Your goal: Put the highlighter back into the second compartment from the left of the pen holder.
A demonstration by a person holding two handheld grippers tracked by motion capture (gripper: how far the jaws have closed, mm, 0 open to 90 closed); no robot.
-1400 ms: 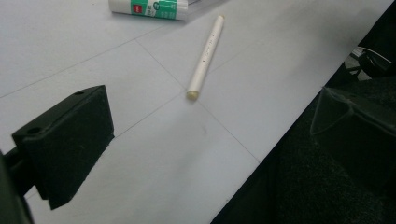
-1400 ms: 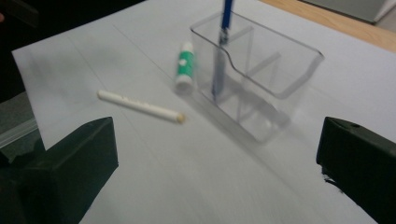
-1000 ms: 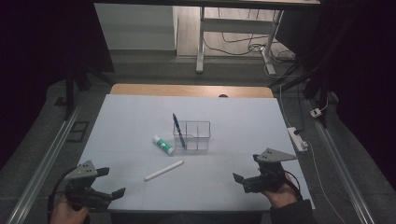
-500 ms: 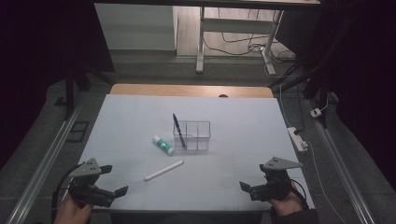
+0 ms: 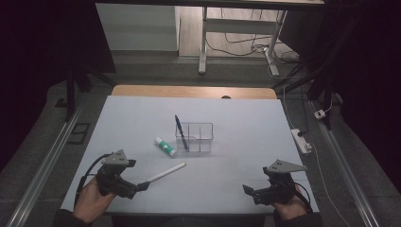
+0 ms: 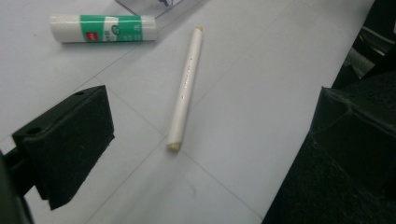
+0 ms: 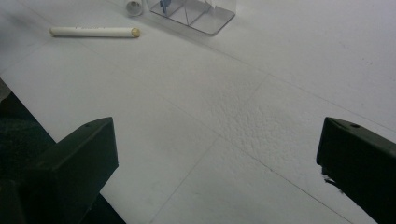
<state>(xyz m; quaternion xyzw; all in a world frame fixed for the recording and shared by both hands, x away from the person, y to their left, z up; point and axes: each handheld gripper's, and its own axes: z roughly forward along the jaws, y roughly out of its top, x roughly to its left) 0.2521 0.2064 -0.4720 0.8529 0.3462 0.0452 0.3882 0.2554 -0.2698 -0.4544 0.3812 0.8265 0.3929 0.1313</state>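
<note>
A white pen [image 5: 165, 172] lies slantwise on the white table [image 5: 142, 118], near the front left. My left gripper [image 5: 139, 187] is open just short of its near end; in the left gripper view the white pen [image 6: 185, 88] runs away from the gap of the left gripper [image 6: 205, 154], untouched. Beyond it lies a green-and-white glue stick [image 5: 165, 146] [image 6: 102, 28]. A clear divided organizer [image 5: 195, 137] holds a blue pen [image 5: 181, 132] leaning upright. My right gripper [image 5: 250, 191] [image 7: 219, 163] is open over bare table at the front right, holding nothing.
The right gripper view shows the white pen [image 7: 93, 31], the glue stick's end [image 7: 134, 7] and the organizer [image 7: 196, 14] far ahead. A power strip [image 5: 301, 141] lies off the table's right edge. A wooden strip [image 5: 194, 91] borders the far edge.
My left gripper has moved right and slightly forward, up to the near end of the white pen. The right gripper drew back toward the near edge, then stayed.
</note>
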